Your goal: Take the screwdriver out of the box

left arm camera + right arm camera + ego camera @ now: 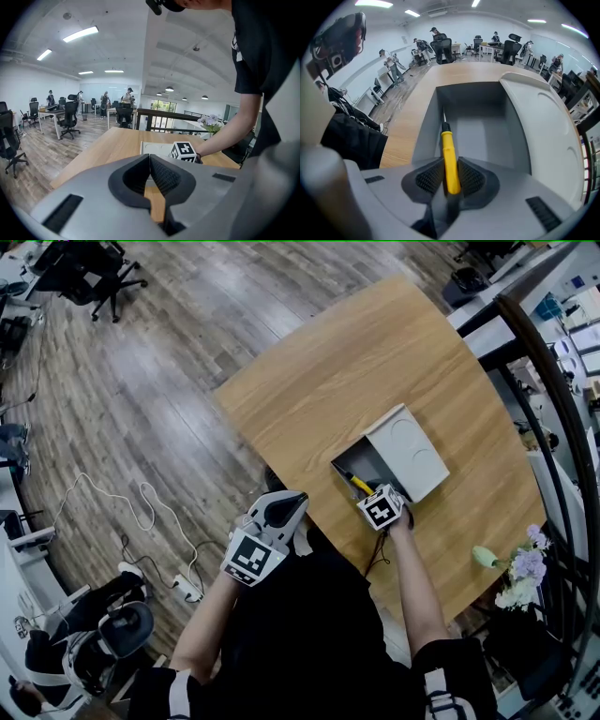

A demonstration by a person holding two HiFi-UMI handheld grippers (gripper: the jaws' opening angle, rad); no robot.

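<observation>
An open grey box (348,463) stands on the wooden table (356,362), its lid (407,452) swung to the right. Inside lies a screwdriver (360,485) with a yellow handle (450,157) and a thin metal shaft pointing at the box's far wall (471,96). My right gripper (369,493) points steeply down into the box; in the right gripper view it (450,172) has both pads against the yellow handle. My left gripper (298,499) hangs off the table's near edge, left of the box, its jaws (150,157) shut with nothing between them.
A bunch of pale flowers (518,576) stands at the table's right end. A dark railing (553,399) runs past the right side. A white cable (141,507) lies on the wood floor to the left, with office chairs (89,273) beyond.
</observation>
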